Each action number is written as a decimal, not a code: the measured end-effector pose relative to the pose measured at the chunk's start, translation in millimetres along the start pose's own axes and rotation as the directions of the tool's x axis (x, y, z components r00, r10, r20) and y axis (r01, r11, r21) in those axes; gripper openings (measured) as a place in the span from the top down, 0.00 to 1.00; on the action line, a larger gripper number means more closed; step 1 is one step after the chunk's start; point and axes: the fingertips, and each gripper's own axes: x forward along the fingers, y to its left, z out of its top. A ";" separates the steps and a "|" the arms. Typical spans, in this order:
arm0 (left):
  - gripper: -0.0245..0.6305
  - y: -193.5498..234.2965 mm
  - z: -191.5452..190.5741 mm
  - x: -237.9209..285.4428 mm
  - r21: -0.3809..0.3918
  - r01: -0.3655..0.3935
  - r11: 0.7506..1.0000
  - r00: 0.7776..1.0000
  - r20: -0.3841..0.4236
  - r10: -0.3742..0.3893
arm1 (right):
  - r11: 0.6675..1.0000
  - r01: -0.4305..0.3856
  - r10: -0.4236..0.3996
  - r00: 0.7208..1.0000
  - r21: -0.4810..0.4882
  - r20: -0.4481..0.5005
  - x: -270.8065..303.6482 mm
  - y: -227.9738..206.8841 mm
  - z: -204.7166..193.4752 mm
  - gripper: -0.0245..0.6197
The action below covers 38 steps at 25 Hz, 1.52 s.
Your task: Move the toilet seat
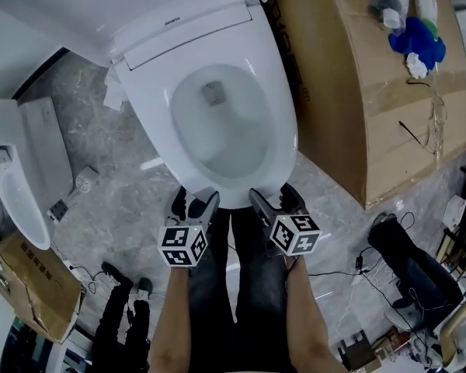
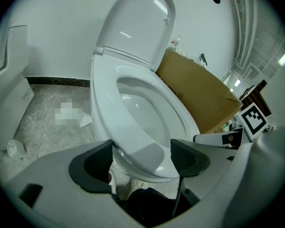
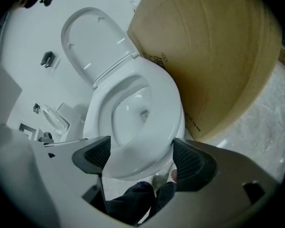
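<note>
I cannot read any word here with confidence. A short dark brand word [image 1: 173, 22] sits on the rear panel of the toilet [image 1: 151, 92], behind the bowl, too small for me. The cardboard box [image 3: 213, 56] right of the toilet carries a line of dark print [image 3: 154, 58] ending in a circled mark, illegible. A smaller carton [image 1: 31, 294] left of the toilet bears blurred letters [image 1: 37, 268].

A grey marbled floor [image 1: 124, 200] meets a white wall [image 2: 52, 23], a large cardboard box [image 1: 357, 68] nearby.
</note>
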 end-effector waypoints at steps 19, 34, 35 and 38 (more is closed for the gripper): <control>0.39 -18.7 21.6 -33.5 0.061 0.023 0.998 0.999 0.035 -0.025 | 0.997 -0.051 0.052 0.999 -0.066 0.014 -45.0 23.1 20.4 0.35; 0.39 -35.4 50.5 -64.3 0.032 0.059 0.998 0.991 0.118 -0.062 | 0.996 -0.058 0.065 0.994 -0.068 0.093 -81.3 48.2 47.4 0.35; 0.39 -36.5 52.6 -66.4 0.032 0.060 0.998 0.990 0.125 -0.063 | 0.996 -0.060 0.067 0.993 -0.070 0.097 -83.6 49.9 49.1 0.35; 0.39 -38.8 57.8 -72.1 0.030 0.062 0.998 0.987 0.146 -0.066 | 0.995 -0.065 0.073 0.991 -0.077 0.108 -89.2 54.6 53.6 0.35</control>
